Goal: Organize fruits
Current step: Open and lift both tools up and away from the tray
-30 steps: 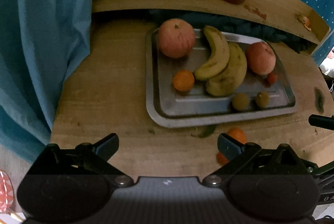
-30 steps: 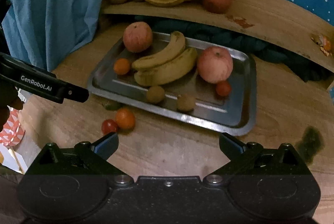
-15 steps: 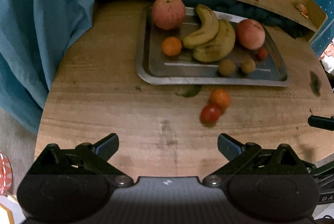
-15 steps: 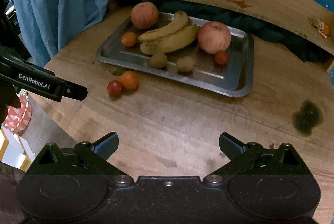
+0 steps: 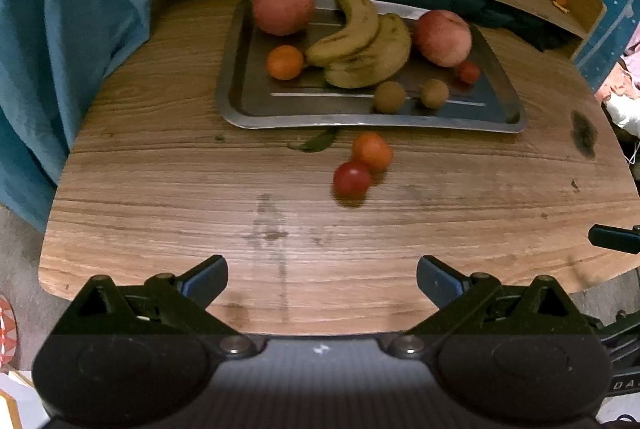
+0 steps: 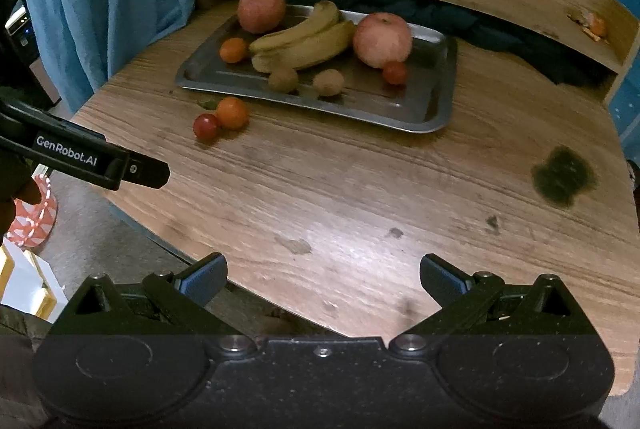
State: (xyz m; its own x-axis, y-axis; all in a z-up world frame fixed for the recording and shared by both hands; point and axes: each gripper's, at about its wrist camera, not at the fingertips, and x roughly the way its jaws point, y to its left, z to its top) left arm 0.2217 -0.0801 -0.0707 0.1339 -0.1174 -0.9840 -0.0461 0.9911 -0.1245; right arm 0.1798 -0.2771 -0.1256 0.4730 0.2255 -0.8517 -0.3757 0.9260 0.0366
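Left gripper (image 5: 322, 279) hovers over the near edge of the round wooden table (image 5: 160, 189), jaws spread wide, empty, aimed at the rectangular metal tray (image 5: 248, 109). Just before the tray's front rim: small red tomato (image 5: 351, 180) touching small orange citrus (image 5: 372, 151). Right gripper (image 6: 323, 279) likewise wide, empty, level, well short of the tray.
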